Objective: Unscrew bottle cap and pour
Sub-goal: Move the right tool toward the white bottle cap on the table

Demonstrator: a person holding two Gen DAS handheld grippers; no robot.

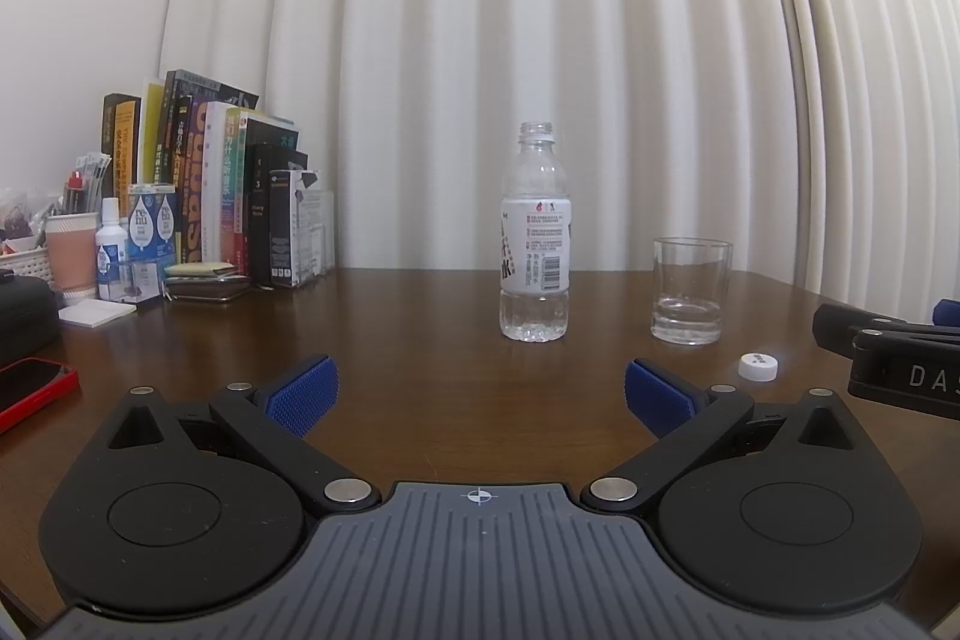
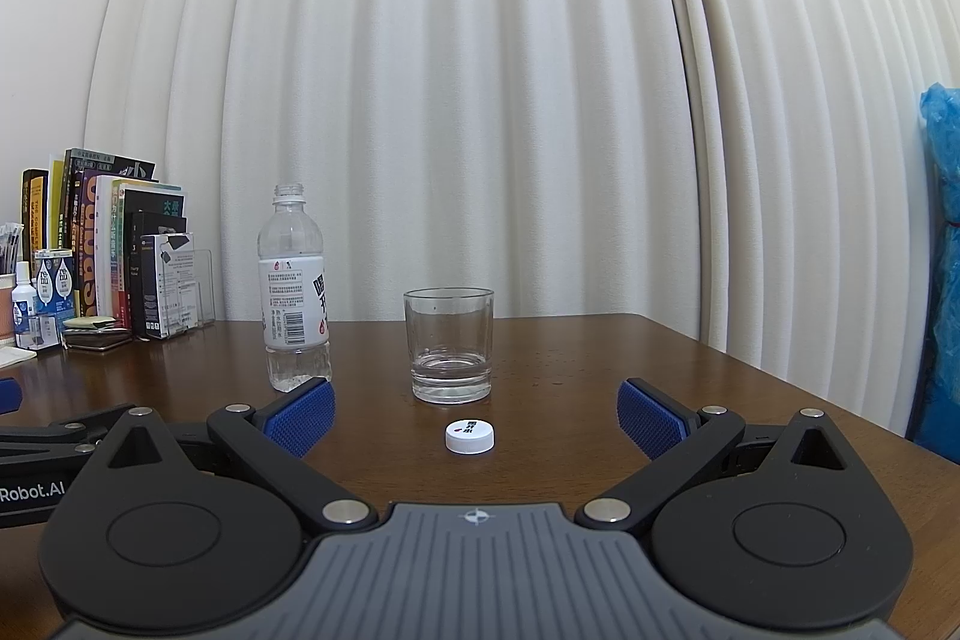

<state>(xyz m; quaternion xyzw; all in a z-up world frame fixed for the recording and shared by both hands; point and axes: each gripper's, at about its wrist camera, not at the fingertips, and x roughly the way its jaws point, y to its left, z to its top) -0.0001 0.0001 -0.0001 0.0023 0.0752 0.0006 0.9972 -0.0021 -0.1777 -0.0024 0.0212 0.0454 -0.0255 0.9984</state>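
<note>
A clear plastic water bottle (image 1: 534,235) with a white printed label stands upright on the dark brown wooden table (image 1: 432,328), its threaded neck bare and open. Only a shallow layer of water sits in its ribbed base. Its small round white plastic cap (image 2: 470,436) lies flat on the table, logo side up, apart from the bottle and just in front of a short clear drinking glass (image 2: 449,345). The glass stands to the right of the bottle, near it without touching, and holds a low pool of clear water over its thick bottom.

The left gripper (image 1: 480,391) hovers low over the table facing the bottle, its 2 blue ribbed pads (image 1: 303,394) spread wide with nothing between them. The right gripper (image 2: 477,415) is likewise wide open and empty; the cap lies on the wood ahead of it, between its 2 fingers but touching neither.

A row of upright books (image 1: 204,178) lines the table's far left edge before a white pleated curtain (image 1: 480,40).
</note>
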